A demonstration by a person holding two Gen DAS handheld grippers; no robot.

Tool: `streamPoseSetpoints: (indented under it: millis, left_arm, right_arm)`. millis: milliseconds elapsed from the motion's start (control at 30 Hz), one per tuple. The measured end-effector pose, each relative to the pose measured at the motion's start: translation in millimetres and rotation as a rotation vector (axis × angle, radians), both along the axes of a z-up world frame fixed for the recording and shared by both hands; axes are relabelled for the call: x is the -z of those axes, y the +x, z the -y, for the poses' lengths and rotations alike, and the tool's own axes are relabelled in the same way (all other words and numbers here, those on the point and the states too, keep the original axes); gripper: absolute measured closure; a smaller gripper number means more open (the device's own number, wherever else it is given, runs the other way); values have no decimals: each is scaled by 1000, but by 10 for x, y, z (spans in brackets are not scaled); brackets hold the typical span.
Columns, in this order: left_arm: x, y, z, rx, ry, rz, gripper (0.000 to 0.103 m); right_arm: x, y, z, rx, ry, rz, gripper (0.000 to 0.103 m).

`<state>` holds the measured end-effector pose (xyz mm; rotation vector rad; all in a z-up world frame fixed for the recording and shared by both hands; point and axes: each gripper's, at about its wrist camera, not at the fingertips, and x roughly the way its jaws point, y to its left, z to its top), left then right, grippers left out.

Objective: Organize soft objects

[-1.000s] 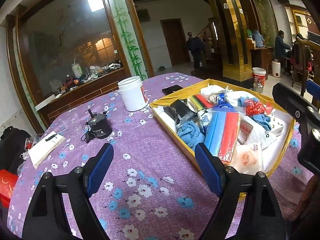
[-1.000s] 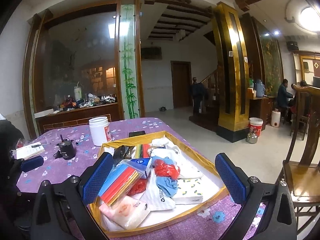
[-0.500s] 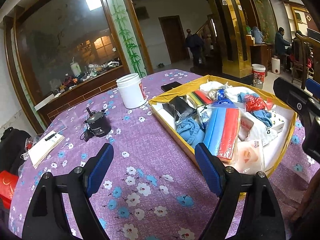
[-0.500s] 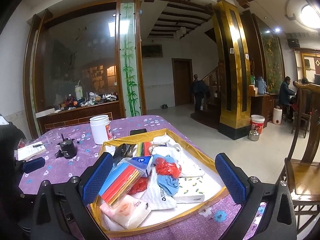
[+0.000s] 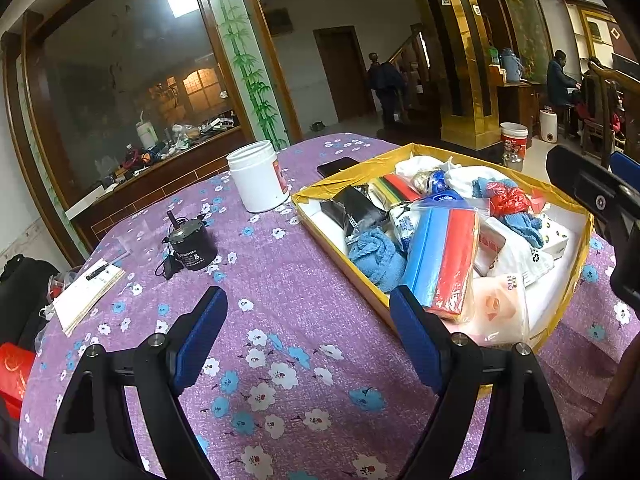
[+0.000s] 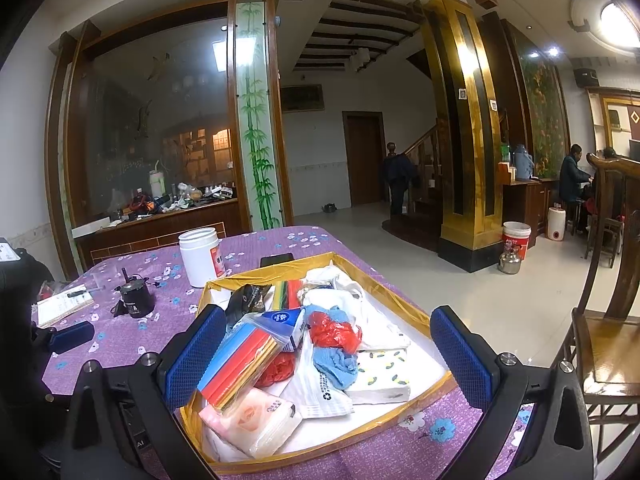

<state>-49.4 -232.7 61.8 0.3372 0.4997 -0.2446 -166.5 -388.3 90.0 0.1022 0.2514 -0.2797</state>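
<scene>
A shallow gold-rimmed box (image 5: pixel 582 256) (image 6: pixel 404 294) on the purple flowered table holds a heap of soft things: a blue-and-red pack in a clear bag (image 5: pixel 440 256) (image 6: pixel 240 356), a blue towel (image 5: pixel 374 258), a blue cloth (image 6: pixel 336 360), a red plastic bag (image 6: pixel 334 332), white bags, a pink tissue pack (image 5: pixel 496 312) (image 6: pixel 256 420), a spotted tissue pack (image 6: pixel 382 376). My left gripper (image 5: pixel 308 328) is open and empty over the tablecloth, left of the box. My right gripper (image 6: pixel 324 344) is open and empty above the box's near end.
A white jar (image 5: pixel 258 176) (image 6: pixel 200 256), a small black canister (image 5: pixel 190 242) (image 6: pixel 134 298), a notepad with pen (image 5: pixel 86 292) and a black phone (image 5: pixel 338 165) lie on the table. A wooden chair (image 6: pixel 608 320) stands to the right. People are far back.
Both grippers stay open. The views have drifted slightly; the left view has dipped a little, and the right gripper has eased a little closer over the box.
</scene>
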Motion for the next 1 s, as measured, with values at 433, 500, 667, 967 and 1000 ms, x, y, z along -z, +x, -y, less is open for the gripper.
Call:
streamPoseSetpoints:
  millis: [433,500,667,967,1000]
  left_arm:
    - [-9,-31,17,5,10,8,19]
    - [-8,-30,16,6,8,7,20]
    - [-9,-35,19,4,9,9,20]
    - [2,-40,25,7,5,8,19]
    - [4,-38,22,6,6,8,19]
  right_arm:
    - [-6,-21,3,5,9,9,0]
    - [-10,-28,-1,6,8,11,0]
    - [-19,-29,-6,8,10,11,0]
    - [-25,-40,-3,9,11,12,0]
    - [-25,-39,-2,9,11,13,0]
